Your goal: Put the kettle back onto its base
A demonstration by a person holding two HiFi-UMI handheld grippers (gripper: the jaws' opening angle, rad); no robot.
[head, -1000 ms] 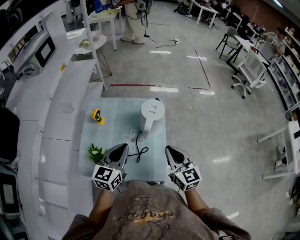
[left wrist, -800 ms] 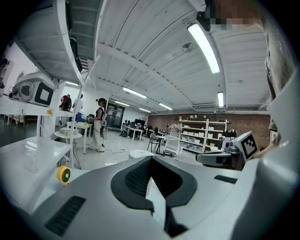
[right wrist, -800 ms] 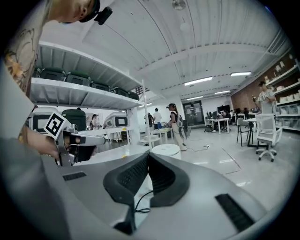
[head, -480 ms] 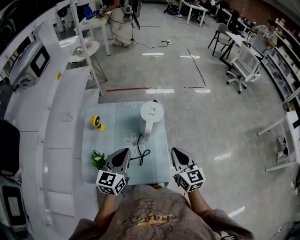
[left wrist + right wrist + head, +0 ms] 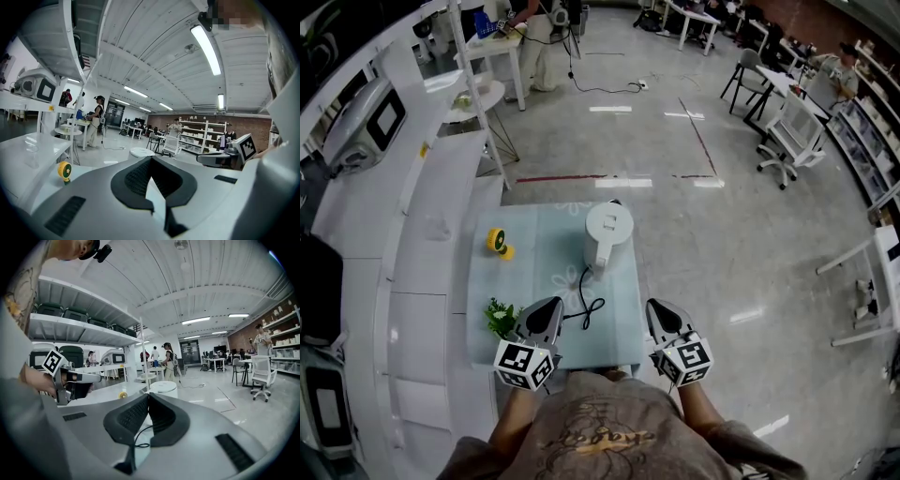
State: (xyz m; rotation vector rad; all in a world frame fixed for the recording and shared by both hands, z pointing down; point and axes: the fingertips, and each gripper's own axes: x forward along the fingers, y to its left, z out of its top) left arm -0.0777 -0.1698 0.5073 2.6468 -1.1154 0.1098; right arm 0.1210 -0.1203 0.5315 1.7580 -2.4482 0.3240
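Kettle (image 5: 607, 228) is touched by neither tool. The left gripper (image 5: 553, 303) has its jaws pressed together on nothing, and the right gripper (image 5: 653, 304) is likewise clenched and empty. Both hang at the near edge of the table (image 5: 487, 281), one on each side of the person's body, pointing roughly level toward the kettle and well short of it. I'd call that a resting stance rather than a reach.

Between them a black cord (image 5: 584, 300) loops on the tabletop and runs up to the foot of the kettle, under its handle. The cord disappears beneath the kettle and no separate base shows anywhere on the table, so I judge the kettle to be seated on its base, with the base itself hidden under the body. The kettle stands upright toward the far right of the table, handle turned to the person, handy for the right gripper.

Off to the left, well clear, are a small yellow object (image 5: 496, 241) and a little green plant (image 5: 497, 317), the plant just beside the left gripper.
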